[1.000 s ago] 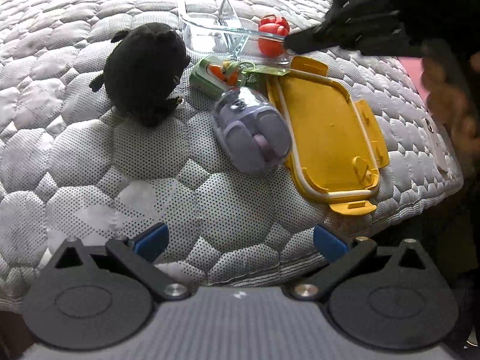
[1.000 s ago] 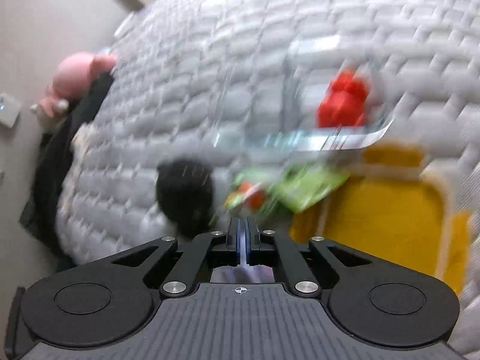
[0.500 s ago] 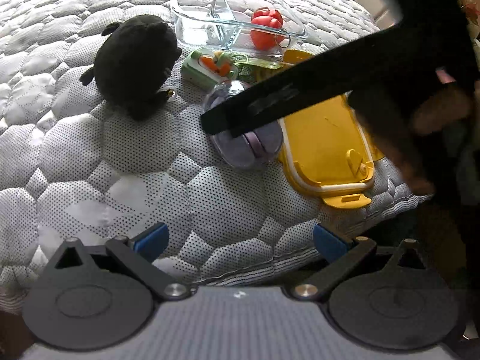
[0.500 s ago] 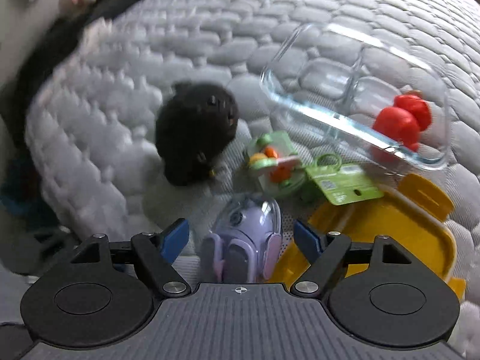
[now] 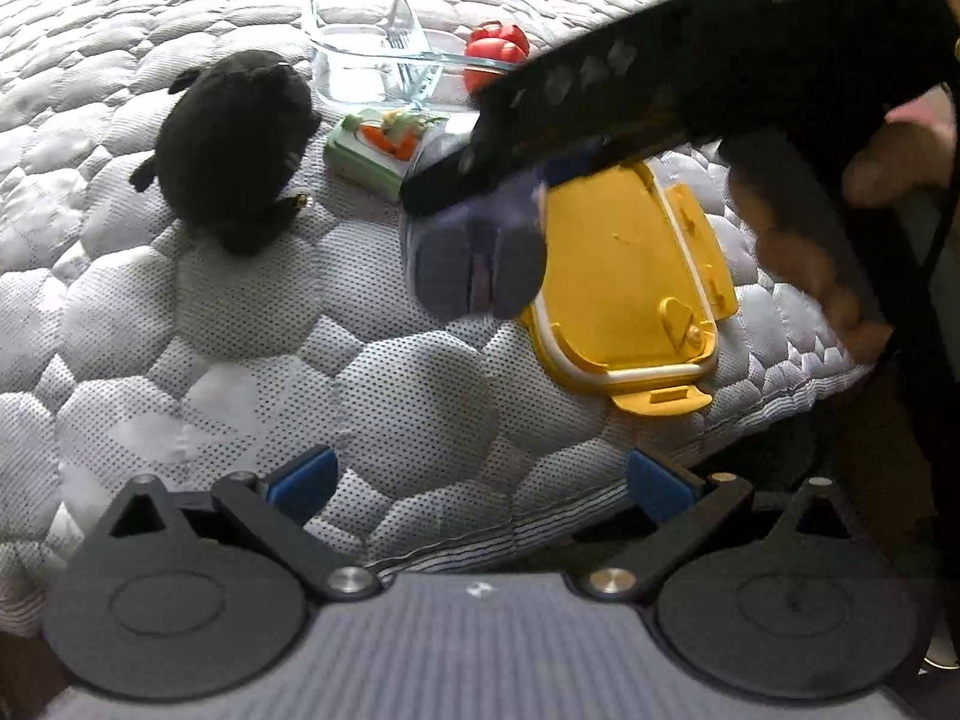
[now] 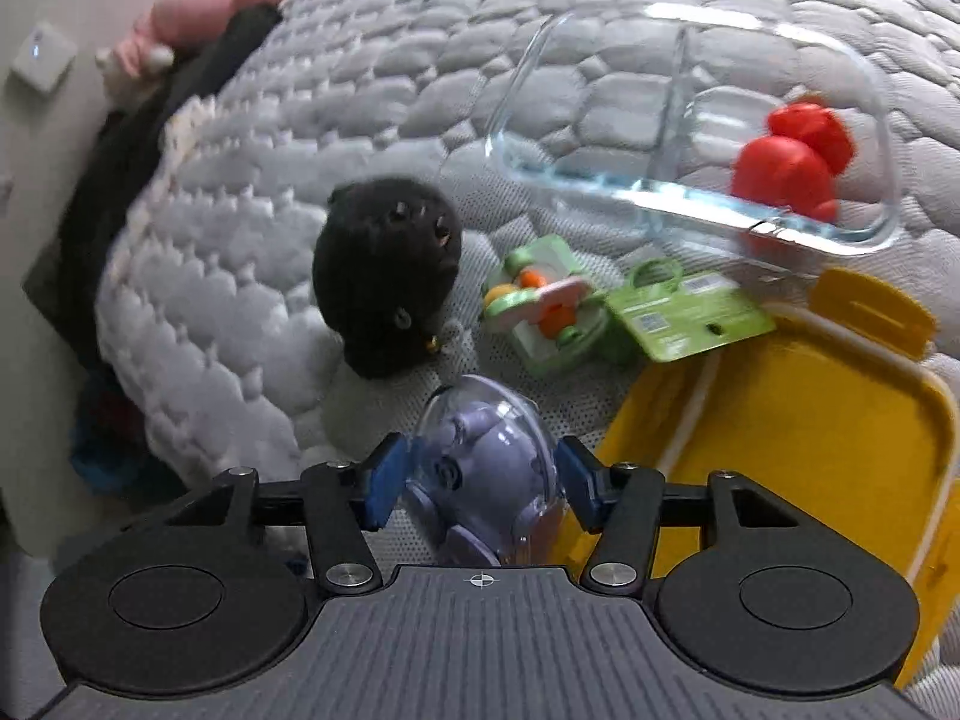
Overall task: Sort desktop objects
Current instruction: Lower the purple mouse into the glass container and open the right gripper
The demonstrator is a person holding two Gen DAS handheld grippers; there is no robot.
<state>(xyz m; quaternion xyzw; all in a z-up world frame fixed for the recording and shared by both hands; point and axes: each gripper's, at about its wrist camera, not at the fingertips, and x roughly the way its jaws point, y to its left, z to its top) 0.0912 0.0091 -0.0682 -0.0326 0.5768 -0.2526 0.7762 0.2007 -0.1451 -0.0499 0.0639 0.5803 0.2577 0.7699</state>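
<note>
**Closing on the purple toy**

My right gripper (image 6: 477, 483) is closing around the purple toy (image 6: 486, 474), a lilac figure inside a clear dome; its blue pads sit at either side, whether they touch I cannot tell. The toy lies on the quilted mattress (image 5: 240, 324), just beside the yellow lid (image 6: 798, 438). My left gripper (image 5: 477, 483) hangs open and empty above the mattress.

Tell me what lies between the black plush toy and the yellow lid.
In the right wrist view, the purple capsule toy lies between the black plush toy and the yellow lid; the green packaged toy sits farther back.
</note>
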